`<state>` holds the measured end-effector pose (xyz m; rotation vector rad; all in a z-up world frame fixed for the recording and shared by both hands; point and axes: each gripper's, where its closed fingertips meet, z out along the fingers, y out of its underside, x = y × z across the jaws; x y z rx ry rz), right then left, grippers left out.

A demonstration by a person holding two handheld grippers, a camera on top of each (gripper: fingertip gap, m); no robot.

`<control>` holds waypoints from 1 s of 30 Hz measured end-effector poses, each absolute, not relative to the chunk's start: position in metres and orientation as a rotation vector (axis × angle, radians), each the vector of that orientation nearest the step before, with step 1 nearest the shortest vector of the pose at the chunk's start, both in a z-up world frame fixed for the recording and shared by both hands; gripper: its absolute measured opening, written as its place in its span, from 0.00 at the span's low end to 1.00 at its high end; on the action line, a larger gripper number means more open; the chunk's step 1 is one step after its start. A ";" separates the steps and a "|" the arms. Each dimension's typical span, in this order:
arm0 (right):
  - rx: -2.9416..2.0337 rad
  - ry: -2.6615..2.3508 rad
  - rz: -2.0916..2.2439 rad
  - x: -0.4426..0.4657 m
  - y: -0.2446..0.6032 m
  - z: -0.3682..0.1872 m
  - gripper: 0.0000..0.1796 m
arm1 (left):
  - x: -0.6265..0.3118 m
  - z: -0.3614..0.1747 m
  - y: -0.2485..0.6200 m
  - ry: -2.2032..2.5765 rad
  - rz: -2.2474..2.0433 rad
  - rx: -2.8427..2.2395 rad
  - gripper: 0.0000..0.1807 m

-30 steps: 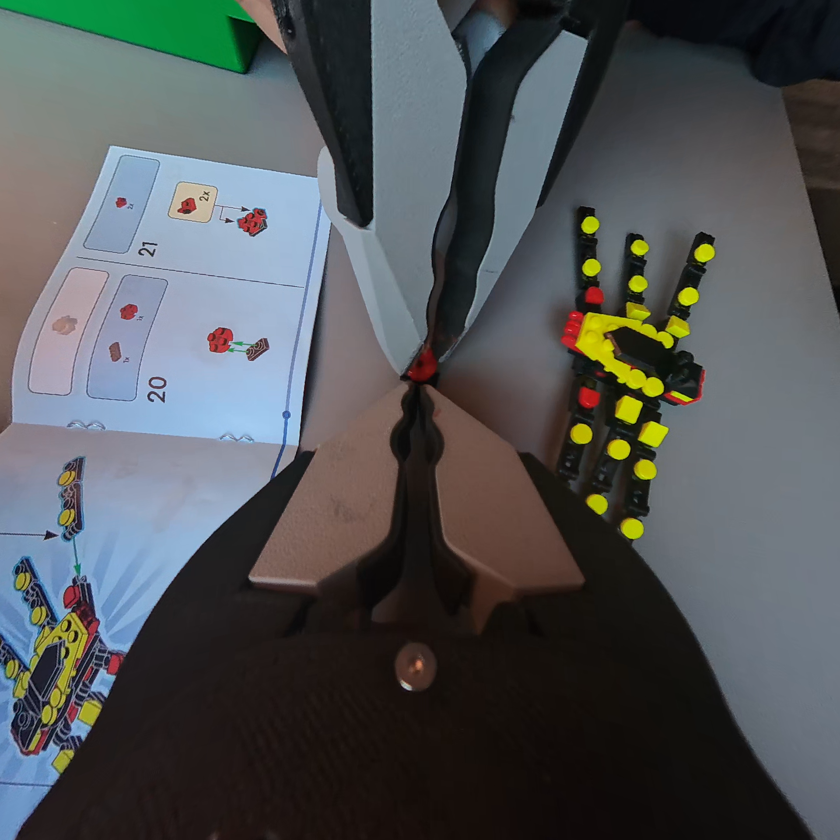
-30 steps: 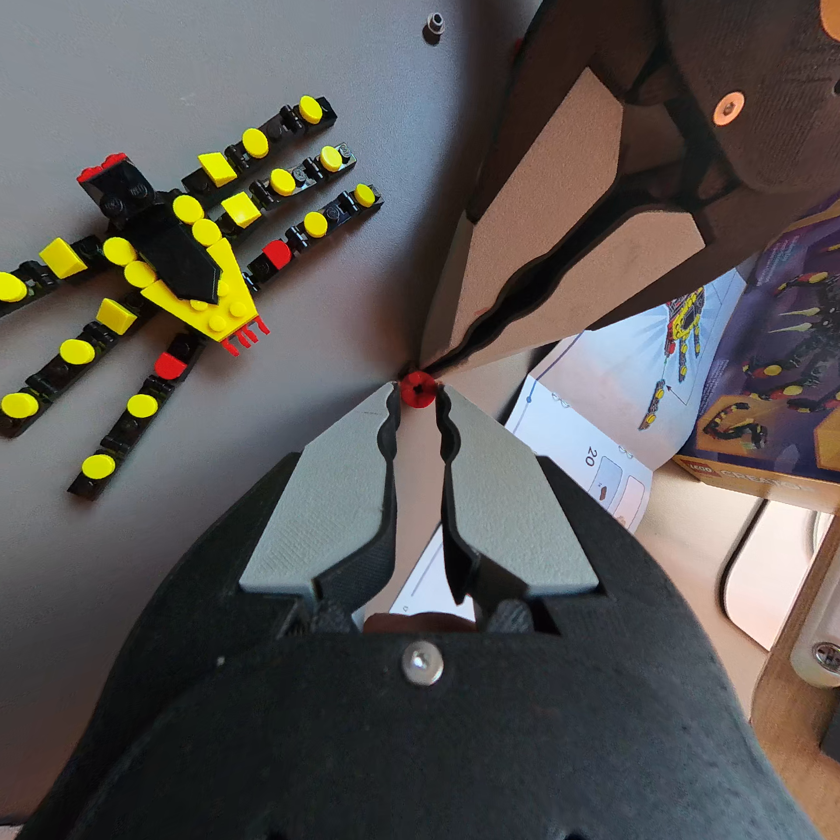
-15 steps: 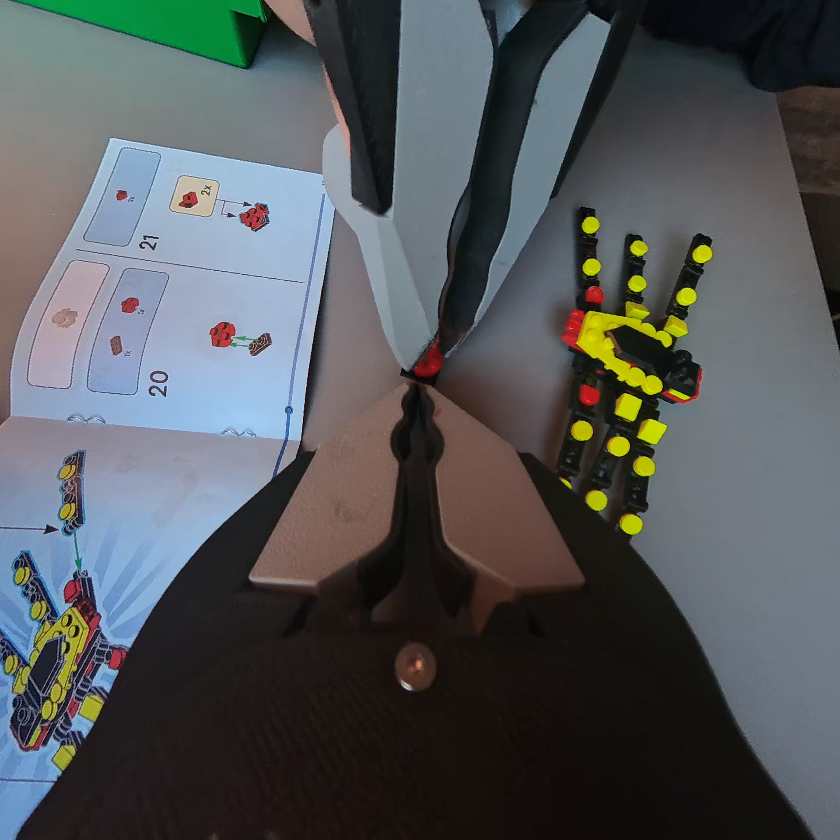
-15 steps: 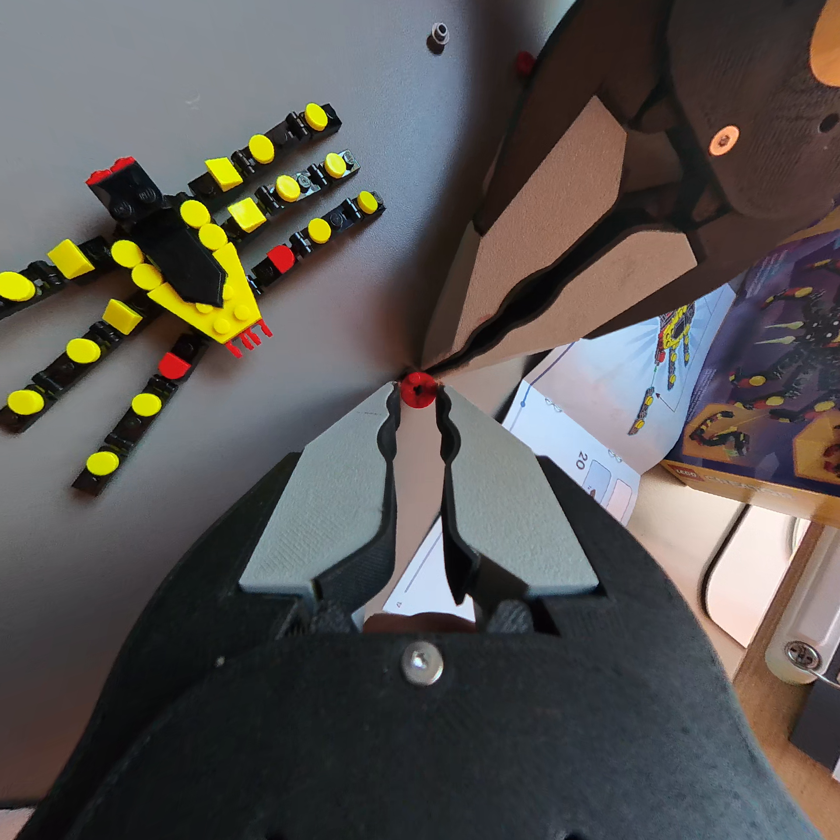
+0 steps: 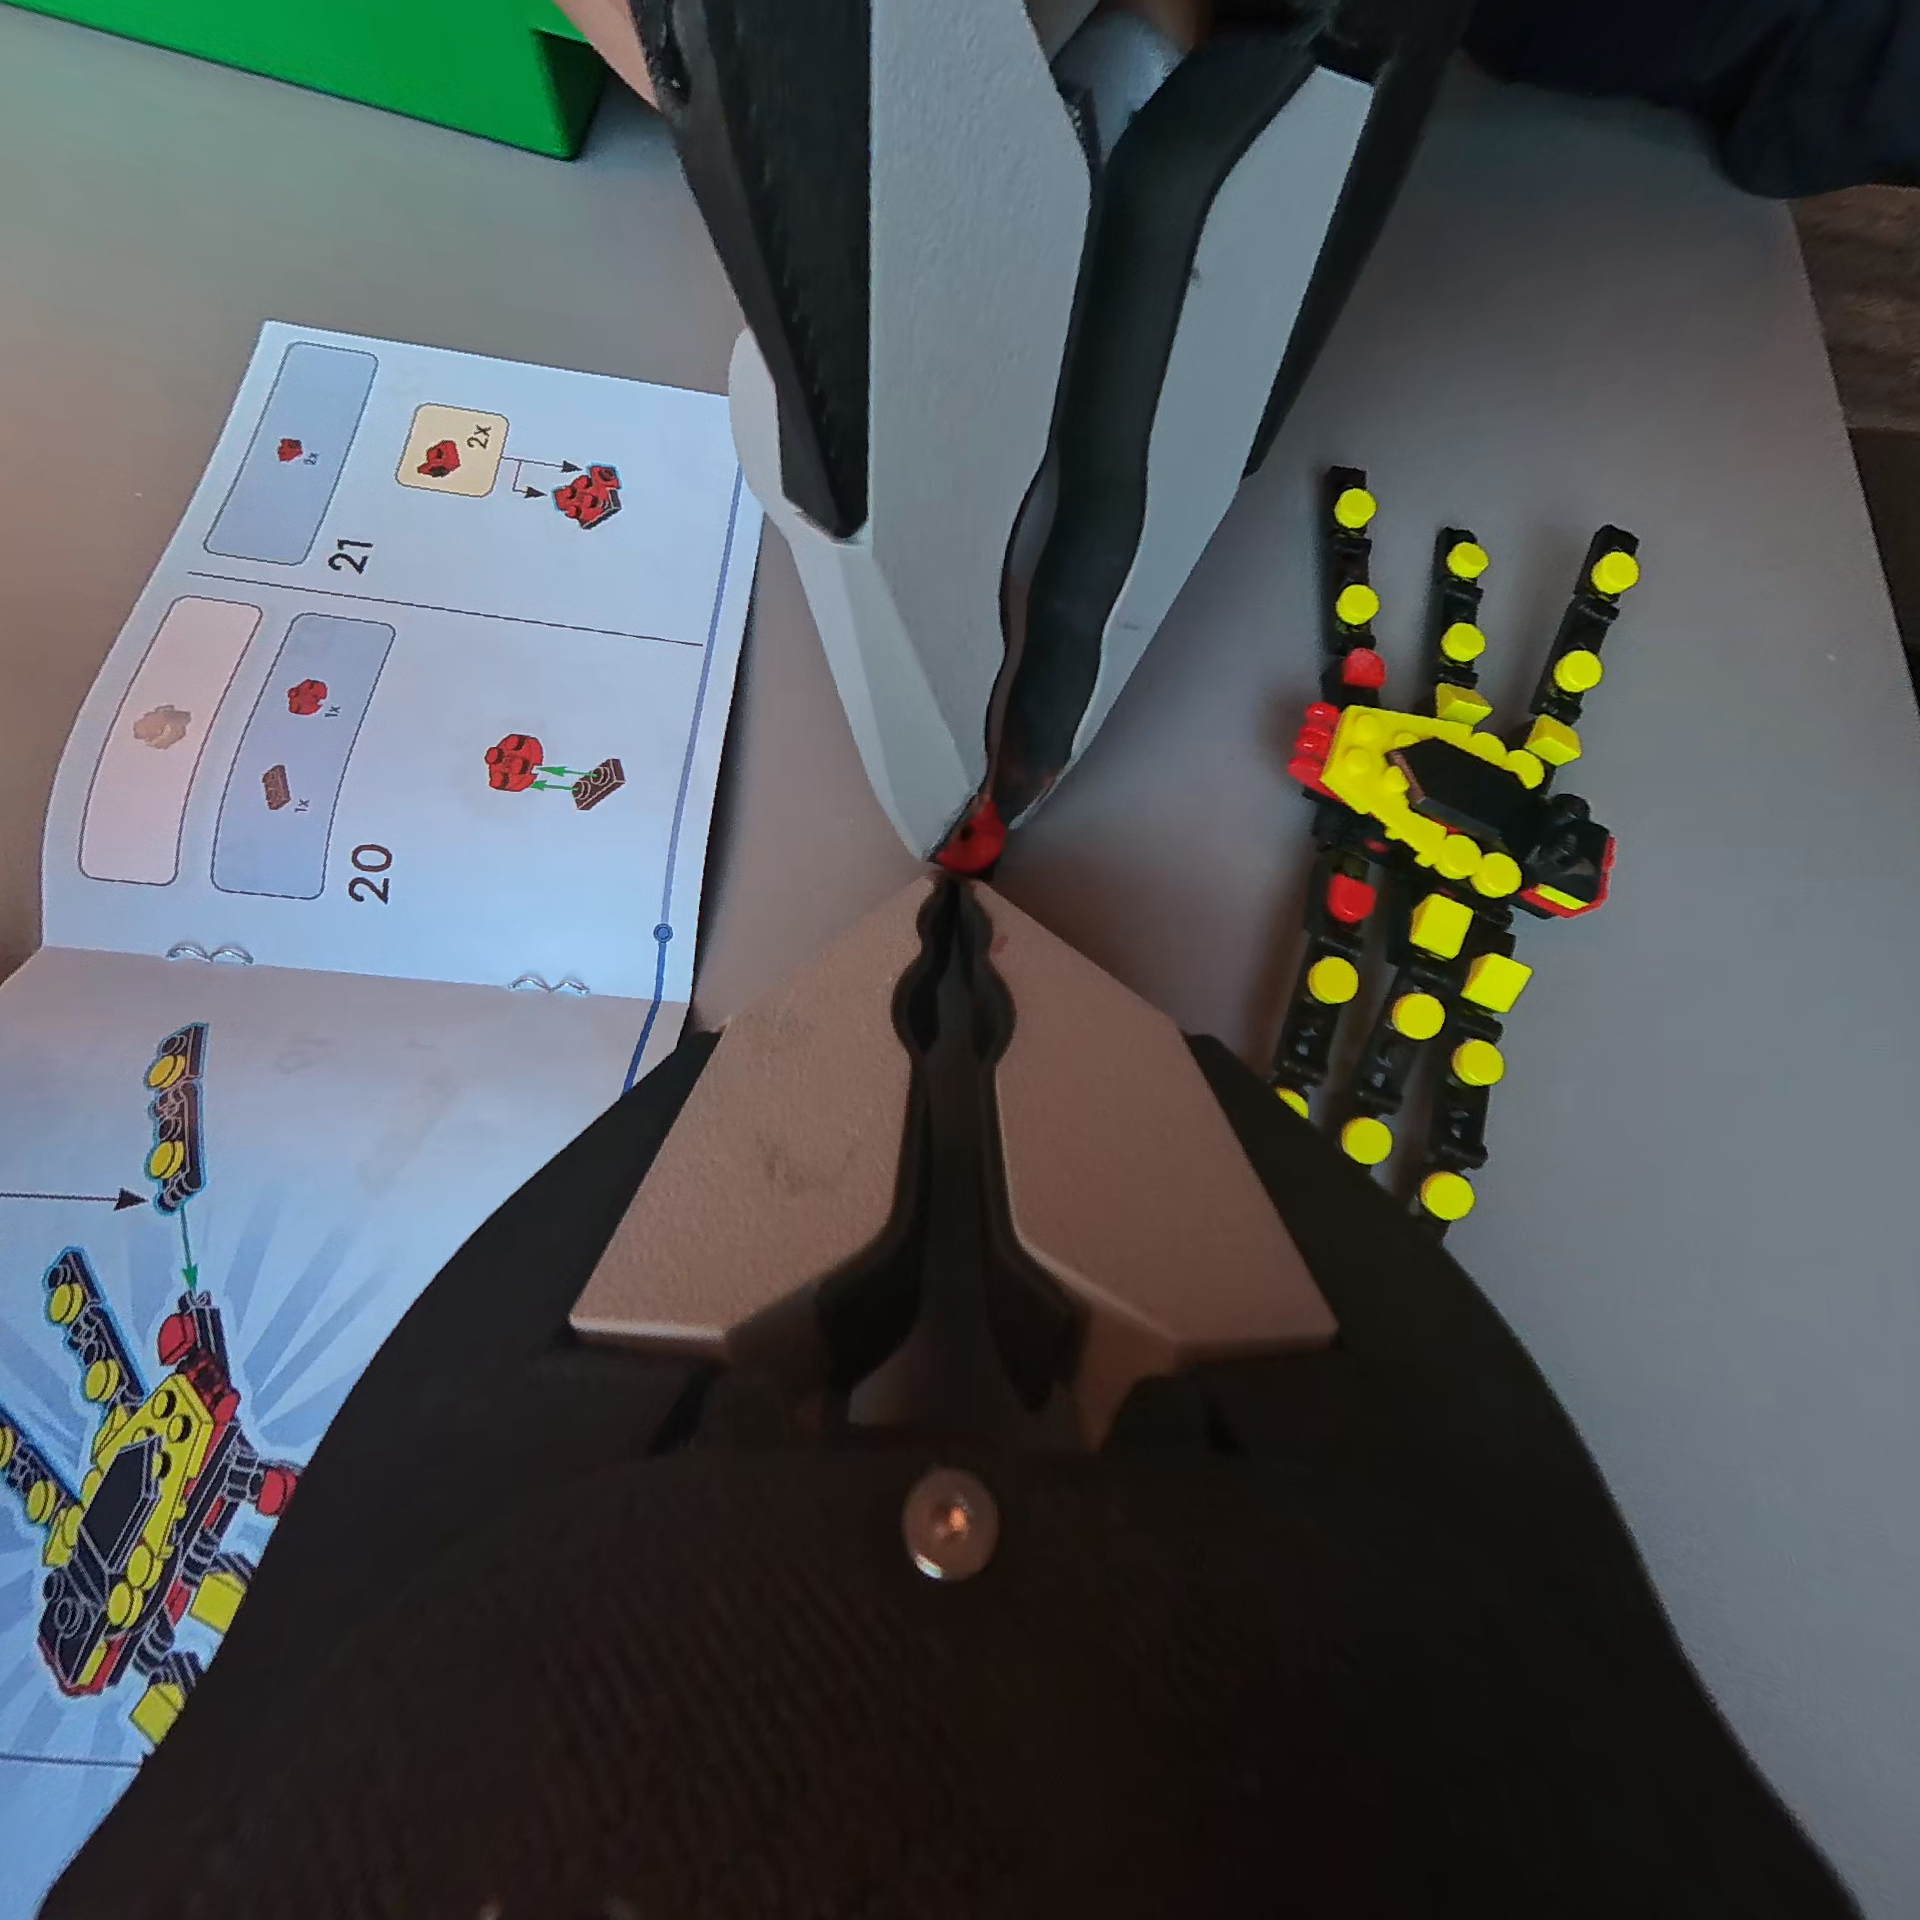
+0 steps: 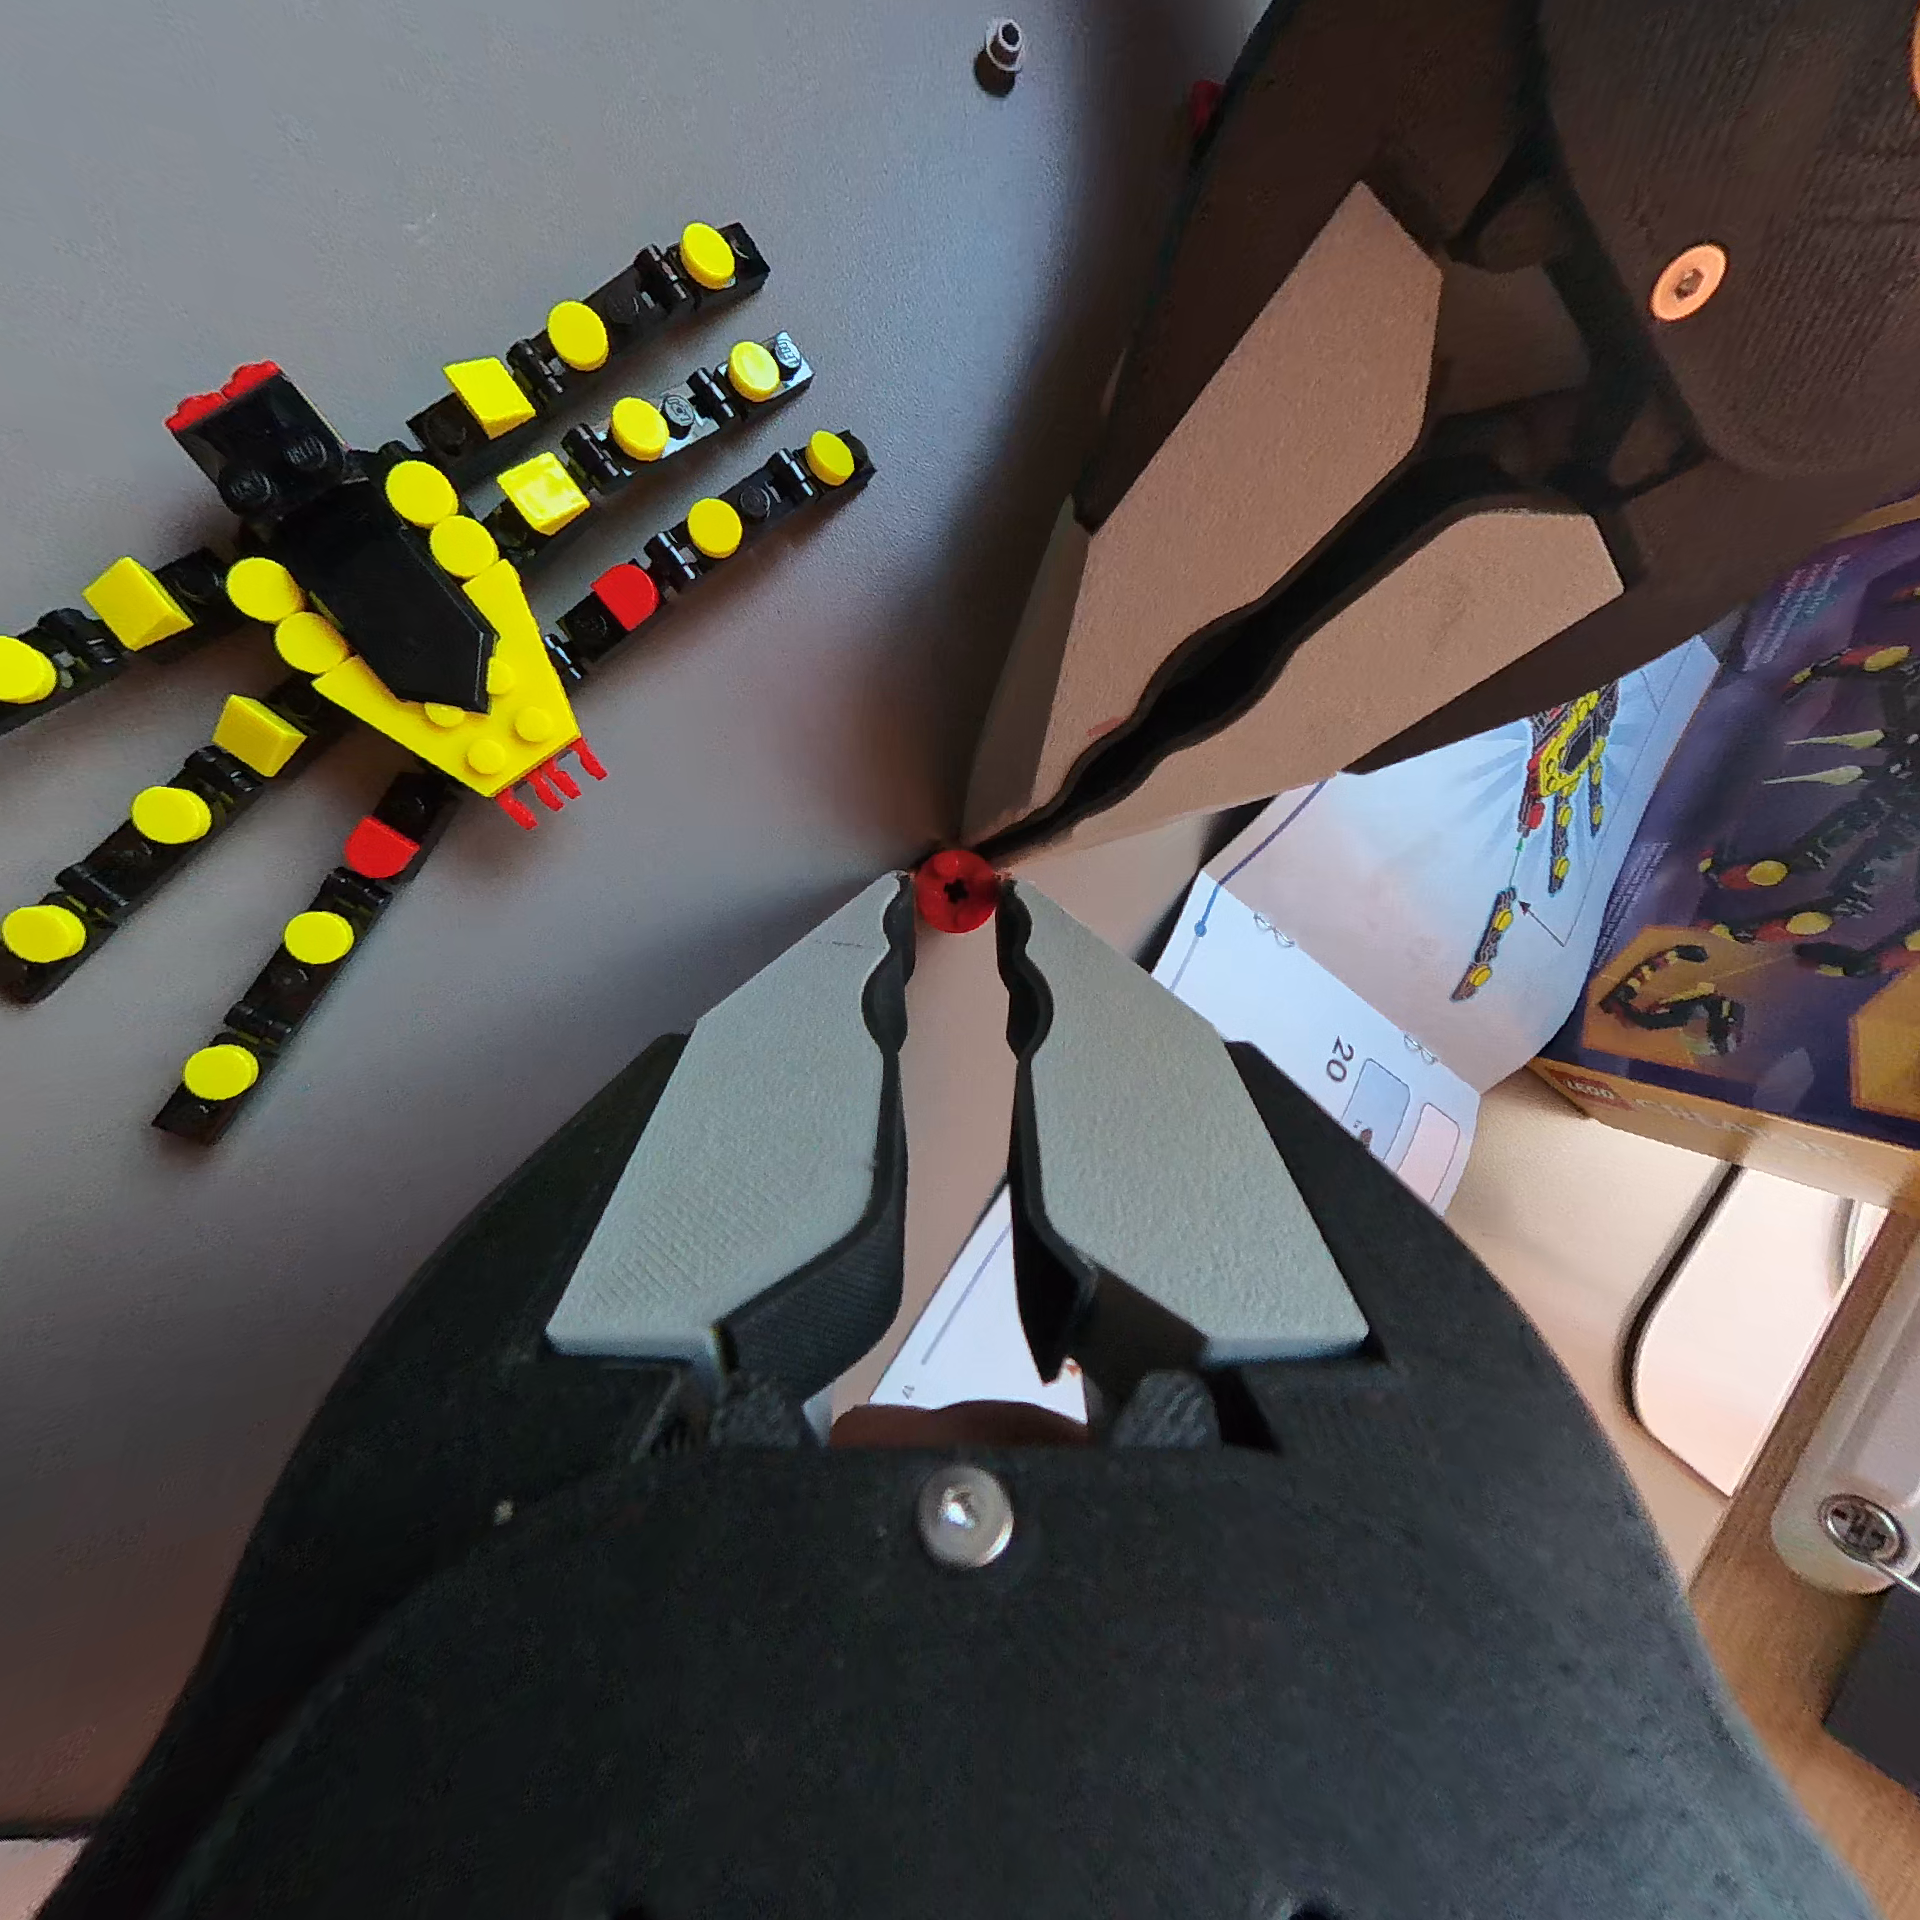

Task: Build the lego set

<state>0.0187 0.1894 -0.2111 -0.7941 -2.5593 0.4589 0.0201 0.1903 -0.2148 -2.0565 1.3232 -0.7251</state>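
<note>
Right wrist view shows the spider (image 6: 395, 623) lying flat on the grey table (image 6: 312, 156), far left: a black and yellow body with a black wedge on top, red claws at one end, and black legs dotted with yellow and red tiles. In the middle, the right gripper (image 6: 956, 902) clenches a small red round piece (image 6: 956, 900) at its tips, a cross-shaped hole facing the camera. The left gripper (image 6: 961, 857) comes in from the far right, its fingers pressed together at the same piece; it may pinch a second small part there, but the tips hide it. Right of them lie the booklet (image 6: 1403, 852) and the box (image 6: 1766, 883).

Left wrist view has the booklet (image 5: 416, 675) on the left, open, a green box (image 5: 395, 62) far left, the two grippers meeting tip to tip at the red piece (image 5: 975, 836) in the middle, and the spider (image 5: 1455, 821) on the right.

Compared with a second ago, the grippers stay joined at the piece; the spider's place in both views has shifted only slightly.
</note>
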 end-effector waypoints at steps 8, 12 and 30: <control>-0.786 -2.570 0.463 0.018 0.191 -0.212 0.07 | 0.016 -0.215 0.189 1.322 -0.745 -2.064 0.00; -0.810 -2.573 0.473 0.018 0.191 -0.212 0.07 | 0.015 -0.215 0.190 1.317 -0.745 -2.067 0.00; -0.736 -2.739 0.367 0.016 0.190 -0.213 0.07 | 0.016 -0.215 0.187 1.342 -0.754 -2.054 0.00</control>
